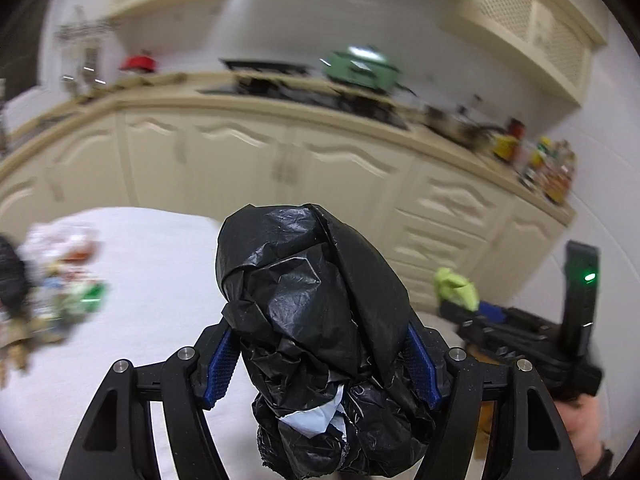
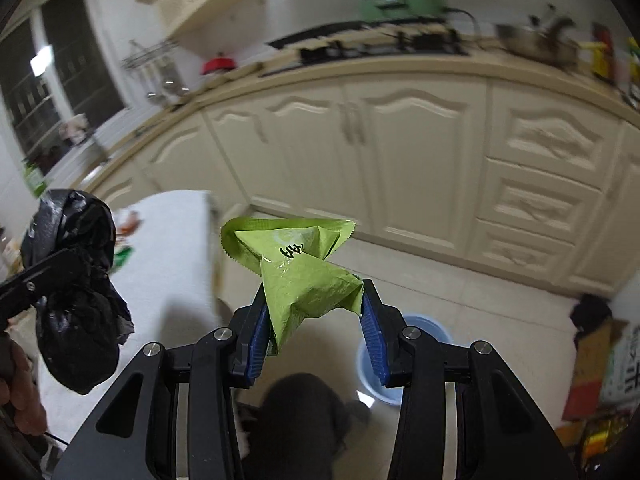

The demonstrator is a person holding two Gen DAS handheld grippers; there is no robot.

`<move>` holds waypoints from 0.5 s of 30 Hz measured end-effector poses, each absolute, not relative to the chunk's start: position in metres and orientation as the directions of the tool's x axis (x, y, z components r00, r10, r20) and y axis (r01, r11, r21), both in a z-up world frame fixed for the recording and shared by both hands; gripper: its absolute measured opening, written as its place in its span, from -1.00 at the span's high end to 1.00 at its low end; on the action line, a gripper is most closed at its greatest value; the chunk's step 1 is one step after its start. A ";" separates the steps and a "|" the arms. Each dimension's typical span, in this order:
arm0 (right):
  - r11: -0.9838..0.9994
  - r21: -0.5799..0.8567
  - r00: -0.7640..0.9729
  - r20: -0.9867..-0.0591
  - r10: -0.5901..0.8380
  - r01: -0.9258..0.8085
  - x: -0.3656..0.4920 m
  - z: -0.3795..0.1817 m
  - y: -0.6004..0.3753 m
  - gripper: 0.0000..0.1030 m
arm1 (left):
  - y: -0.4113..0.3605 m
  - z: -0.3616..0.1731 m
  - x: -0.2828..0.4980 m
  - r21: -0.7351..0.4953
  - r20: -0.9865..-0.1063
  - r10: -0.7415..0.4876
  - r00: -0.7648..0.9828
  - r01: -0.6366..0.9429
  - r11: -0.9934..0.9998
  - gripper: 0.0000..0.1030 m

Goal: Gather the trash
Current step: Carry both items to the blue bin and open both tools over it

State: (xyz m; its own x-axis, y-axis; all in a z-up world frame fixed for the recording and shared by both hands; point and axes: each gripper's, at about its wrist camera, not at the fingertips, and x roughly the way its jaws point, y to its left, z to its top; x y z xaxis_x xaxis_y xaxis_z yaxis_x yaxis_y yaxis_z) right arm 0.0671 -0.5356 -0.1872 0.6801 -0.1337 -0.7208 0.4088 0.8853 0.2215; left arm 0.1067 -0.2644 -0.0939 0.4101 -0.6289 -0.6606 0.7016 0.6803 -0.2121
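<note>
A crumpled bag (image 1: 316, 320) sits between the fingers of the left gripper (image 1: 320, 360), above a table (image 1: 160, 280) whose far left part bears a heap of wrappers (image 1: 64, 280). To its right, off the table's edge, the right gripper (image 2: 316, 332) holds a packet (image 2: 304, 276) over the floor, with a bucket (image 2: 424, 332) on the floor below and just right of it. Behind both runs a row of cabinets (image 2: 400, 152) under a counter (image 1: 200, 92) that carries a stove (image 1: 312, 96) with a pot (image 1: 360, 68) on it and bottles (image 1: 548, 168) at its right end.
</note>
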 end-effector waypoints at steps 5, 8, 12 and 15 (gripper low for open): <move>0.836 0.240 0.612 -0.779 -0.137 0.493 0.058 -0.235 -0.580 0.18 | -0.339 -0.137 0.128 -0.216 -0.730 -0.620 0.288 0.764 0.608 -0.31; 0.812 0.258 0.583 -0.804 -0.120 0.524 0.062 -0.262 -0.603 0.18 | -0.384 -0.165 0.145 -0.209 -0.775 -0.586 0.235 0.780 0.589 -0.31; 0.773 0.288 0.542 -0.836 -0.084 0.565 0.070 -0.303 -0.640 0.18 | -0.443 -0.206 0.172 -0.193 -0.839 -0.512 0.185 0.778 0.598 -0.31; 0.745 0.304 0.505 -0.862 -0.050 0.594 0.079 -0.337 -0.661 0.18 | -0.487 -0.242 0.194 -0.160 -0.877 -0.450 0.169 0.781 0.604 -0.33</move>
